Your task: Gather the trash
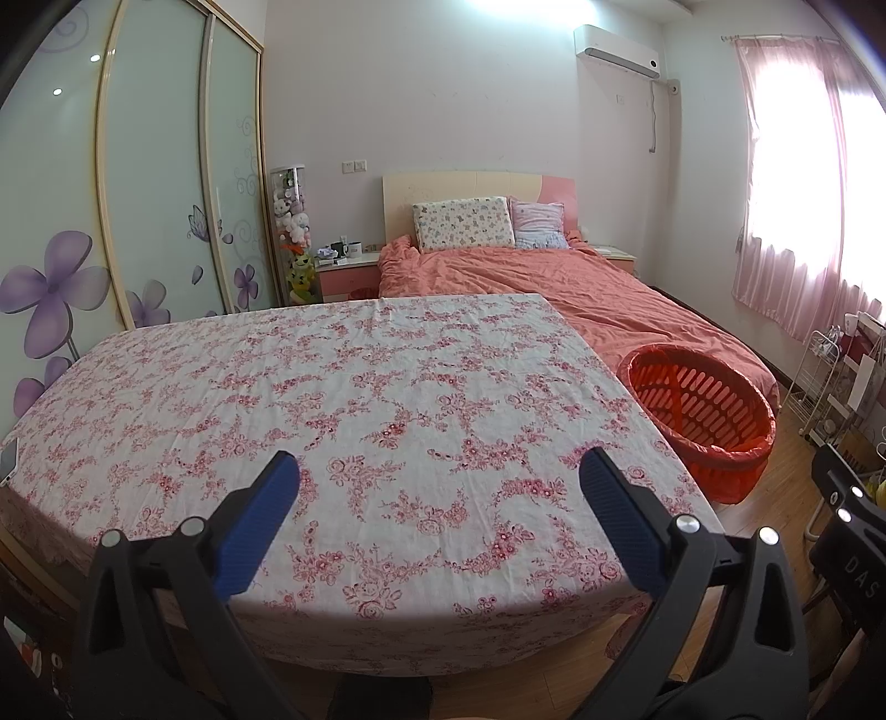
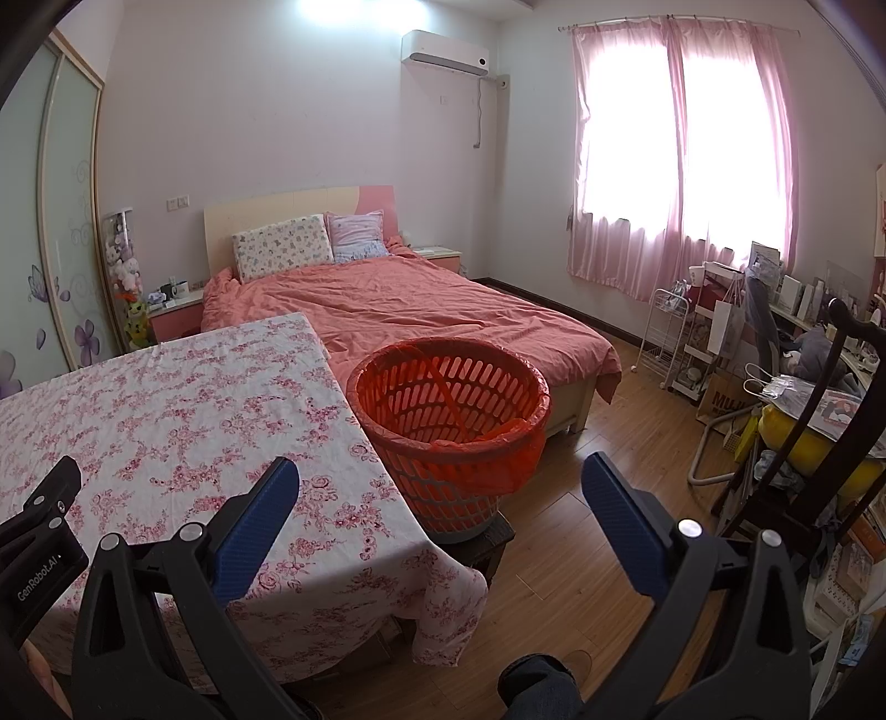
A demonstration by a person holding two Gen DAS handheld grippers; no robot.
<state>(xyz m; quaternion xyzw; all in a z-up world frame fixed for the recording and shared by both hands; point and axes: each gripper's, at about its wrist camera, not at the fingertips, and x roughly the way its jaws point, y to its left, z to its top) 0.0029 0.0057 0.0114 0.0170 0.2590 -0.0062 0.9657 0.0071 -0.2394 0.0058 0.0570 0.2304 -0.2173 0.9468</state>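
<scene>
1. Left gripper [image 1: 437,471]: held low over the near edge of the table, its two blue-padded fingers [image 1: 260,518] spread wide apart with nothing between them.
2. Right gripper [image 2: 440,476]: held beside the table's right-hand corner, fingers likewise spread wide, grasping nothing; wooden floor [image 2: 581,531] shows between them.
3. Table [image 1: 387,399]: covered by a white cloth printed with pink roses, which hangs over the near corner. No loose scrap of trash can be made out on the cloth from either view.
4. Small pale object [image 1: 8,459]: at the far left edge of the cloth, cut off by the frame; what it is cannot be told.
5. Orange basket [image 2: 448,421]: the task's container, a slotted plastic basket lined with an orange bag [image 2: 515,448], standing just beside the table's right edge on a dark low stand [image 2: 493,540]. It sits ahead of the right gripper, slightly to its left, and to the right of the left gripper. Its inside appears to hold only the liner.
6. Person's shoe and trouser leg [image 2: 548,681]: on the floor below the right gripper.
7. Clutter at right: a dark wooden chair [image 2: 841,399], a yellow bundle [image 2: 814,443], a white wire rack [image 2: 664,332].
8. Bed [image 2: 421,310]: beyond table and basket, salmon quilt, two pillows [image 2: 282,246].
9. Far wall: air conditioner [image 2: 446,52], pink curtains [image 2: 686,155], wardrobe [image 1: 155,166] with purple flowers.
</scene>
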